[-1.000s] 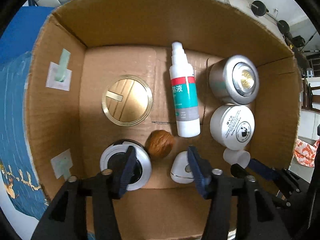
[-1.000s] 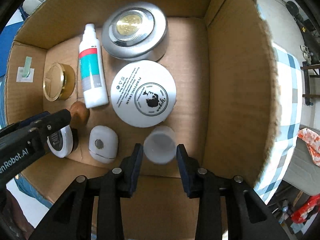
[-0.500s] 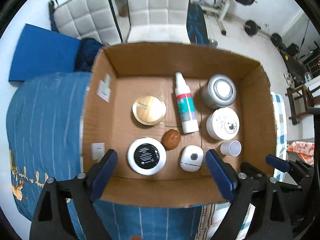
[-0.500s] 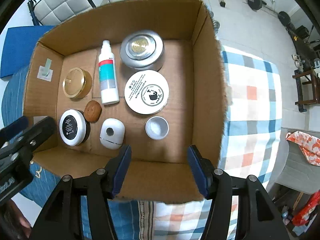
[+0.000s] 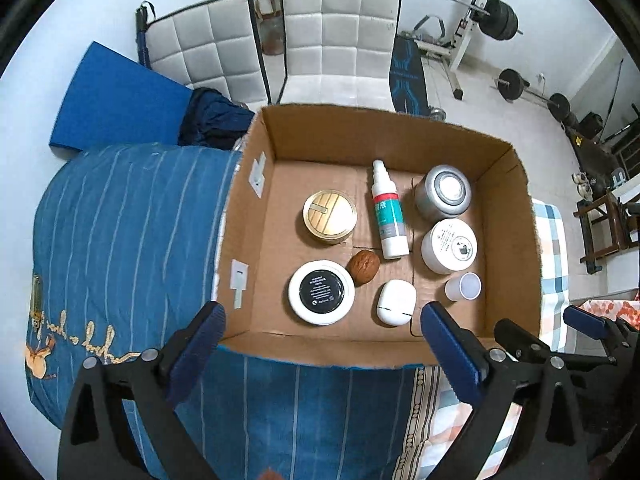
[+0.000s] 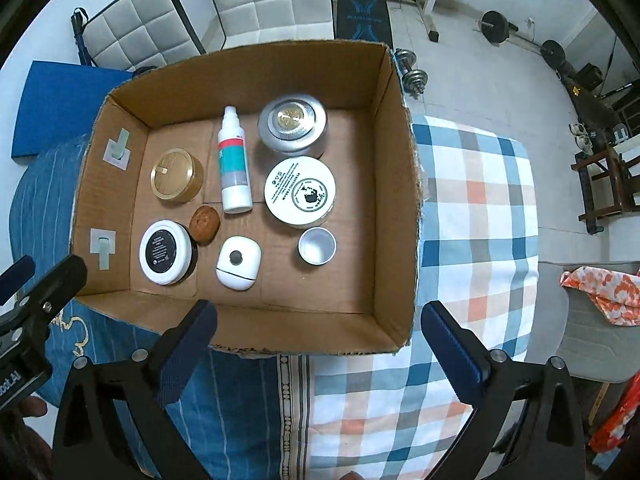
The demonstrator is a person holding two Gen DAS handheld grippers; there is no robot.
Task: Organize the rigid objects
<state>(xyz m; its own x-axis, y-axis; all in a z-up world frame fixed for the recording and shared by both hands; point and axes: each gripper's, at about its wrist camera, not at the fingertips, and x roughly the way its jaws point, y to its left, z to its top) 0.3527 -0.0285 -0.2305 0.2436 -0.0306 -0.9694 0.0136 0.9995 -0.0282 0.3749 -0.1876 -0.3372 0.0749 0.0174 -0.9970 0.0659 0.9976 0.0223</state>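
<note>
- Task things all sit on the floor of the cardboard box (image 6: 394,184), centre of the right wrist view: small white cup (image 6: 317,246) low right, white cream jar (image 6: 300,191) just above it, silver tin (image 6: 292,123) above that.
- Middle column: spray bottle (image 6: 234,168) lying flat, walnut (image 6: 205,222) just below its base, white pebble case (image 6: 239,263) below that.
- Left column: gold-lid jar (image 6: 176,179) upper, black-lid jar (image 6: 165,251) lower, near the box's left wall.
- Nothing stacked, nothing tipped apart from the bottle; items are near each other but mostly apart. Walnut looks to be touching or just beside the black-lid jar, can't tell which.
- My right gripper (image 6: 318,336) is above the box's near wall, jaws have just been opening, now wide apart, nothing between them.
- My left gripper (image 5: 322,340) likewise: jaws have just been opening, wide apart, empty, over the near edge in the left wrist view.
- Judgement: both releases look done, this reads as the pull-away or end of the layout.
- To do it well: keep both grippers rising straight, clear of the near wall, so no finger clips the cardboard and jolts the rows.
- Risk: the walnut and the lying bottle would roll easily if the box is nudged; the cup is light and would tip.
- Box rests on a blue striped bedspread (image 5: 120,240) and a checked cloth (image 6: 480,216), soft footing, so avoid pressing on the rim.
</note>
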